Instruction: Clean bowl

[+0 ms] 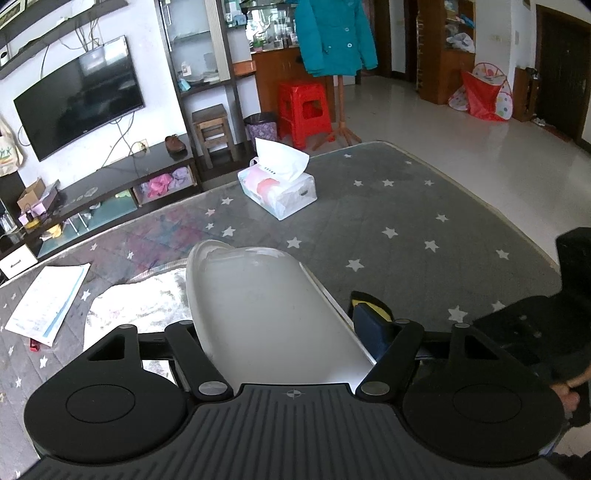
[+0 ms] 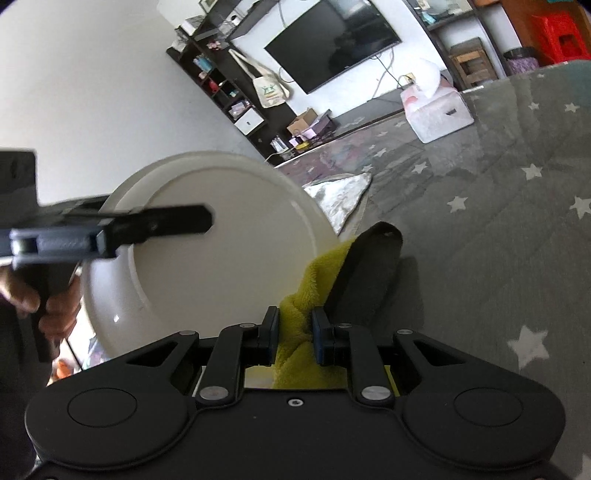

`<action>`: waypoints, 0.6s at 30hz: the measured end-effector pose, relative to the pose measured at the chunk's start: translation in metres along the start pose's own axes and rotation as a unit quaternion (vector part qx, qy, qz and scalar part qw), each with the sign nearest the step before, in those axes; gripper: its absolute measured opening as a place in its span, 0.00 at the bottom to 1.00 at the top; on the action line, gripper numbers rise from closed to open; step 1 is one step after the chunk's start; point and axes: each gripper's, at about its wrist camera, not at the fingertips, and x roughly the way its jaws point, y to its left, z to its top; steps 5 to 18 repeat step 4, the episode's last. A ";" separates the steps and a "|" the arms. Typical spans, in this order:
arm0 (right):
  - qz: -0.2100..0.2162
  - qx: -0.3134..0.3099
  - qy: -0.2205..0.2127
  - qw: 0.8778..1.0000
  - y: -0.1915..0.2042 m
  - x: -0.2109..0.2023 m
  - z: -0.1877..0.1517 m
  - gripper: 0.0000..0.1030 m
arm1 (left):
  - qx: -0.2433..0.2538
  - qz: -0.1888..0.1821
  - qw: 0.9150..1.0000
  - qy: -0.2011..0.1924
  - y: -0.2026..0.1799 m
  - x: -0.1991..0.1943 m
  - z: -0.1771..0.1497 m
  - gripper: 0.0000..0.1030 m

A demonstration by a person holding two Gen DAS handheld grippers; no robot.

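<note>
Left wrist view: left gripper point(image 1: 280, 332) spread wide around a white bowl point(image 1: 266, 314), held on edge, rim running up between the fingers and filling the middle of the frame. Pads pressed on the bowl at both sides, as far as can be seen; left finger hidden behind the rim. Just right of the bowl, the tip of the right gripper point(image 1: 369, 314) poking in with a sliver of yellow cloth point(image 1: 373, 306) at its end. Below and left of the bowl, a crumpled silvery sheet point(image 1: 147, 299) lying flat on the grey star-patterned table cover point(image 1: 406, 221). Further left, a stack of papers point(image 1: 48, 302) with a small red item at its corner. Beyond the bowl, well apart, a tissue box point(image 1: 280, 188) with a tissue sticking up. Past the table edge: a wall television point(image 1: 79, 99), a low black cabinet, a wooden stool, a red plastic stool point(image 1: 304, 107), a teal coat point(image 1: 332, 33) on a stand.

Right wrist view: right gripper point(image 2: 295, 332) nearly closed, clamped on the yellow cloth point(image 2: 299, 295), which bunches up between the pads and spills toward the bowl's edge. White bowl point(image 2: 229, 236) to the left, tilted, its open side facing the camera, lifted off the table. Across its upper part, one black finger of the left gripper point(image 2: 162, 221), with a hand point(image 2: 55, 314) on the handle at far left. A dark finger rising right of the cloth, blocking part of the table. Silvery sheet point(image 2: 343, 195) behind the bowl; tissue box point(image 2: 436, 110) far back.
</note>
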 end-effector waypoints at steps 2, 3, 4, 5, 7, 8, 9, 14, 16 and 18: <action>0.002 -0.009 -0.004 1.000 0.006 -0.006 -0.003 0.20 | 0.000 -0.002 1.000 0.001 -0.004 0.000 0.001 0.69; 0.003 -0.013 -0.007 1.000 0.008 -0.010 -0.004 0.20 | 0.002 -0.003 1.000 0.004 -0.007 0.002 0.003 0.69; 0.005 -0.016 -0.009 1.000 0.010 -0.012 -0.005 0.20 | 0.003 -0.002 1.000 0.007 -0.010 0.004 0.003 0.70; 0.005 -0.016 -0.009 1.000 0.010 -0.012 -0.005 0.20 | 0.003 -0.002 1.000 0.007 -0.010 0.004 0.003 0.70; 0.005 -0.016 -0.009 1.000 0.010 -0.012 -0.005 0.20 | 0.003 -0.002 1.000 0.007 -0.010 0.004 0.003 0.70; 0.005 -0.016 -0.009 1.000 0.010 -0.012 -0.005 0.20 | 0.003 -0.002 1.000 0.007 -0.010 0.004 0.003 0.70; 0.005 -0.016 -0.009 1.000 0.010 -0.012 -0.005 0.20 | 0.003 -0.002 1.000 0.007 -0.010 0.004 0.003 0.70; 0.005 -0.016 -0.009 1.000 0.010 -0.012 -0.005 0.20 | 0.003 -0.002 1.000 0.007 -0.010 0.004 0.003 0.70; 0.005 -0.016 -0.009 1.000 0.010 -0.012 -0.005 0.20 | 0.003 -0.002 1.000 0.007 -0.010 0.004 0.003 0.70; 0.005 -0.016 -0.009 1.000 0.010 -0.012 -0.005 0.20 | 0.003 -0.002 1.000 0.007 -0.010 0.004 0.003 0.70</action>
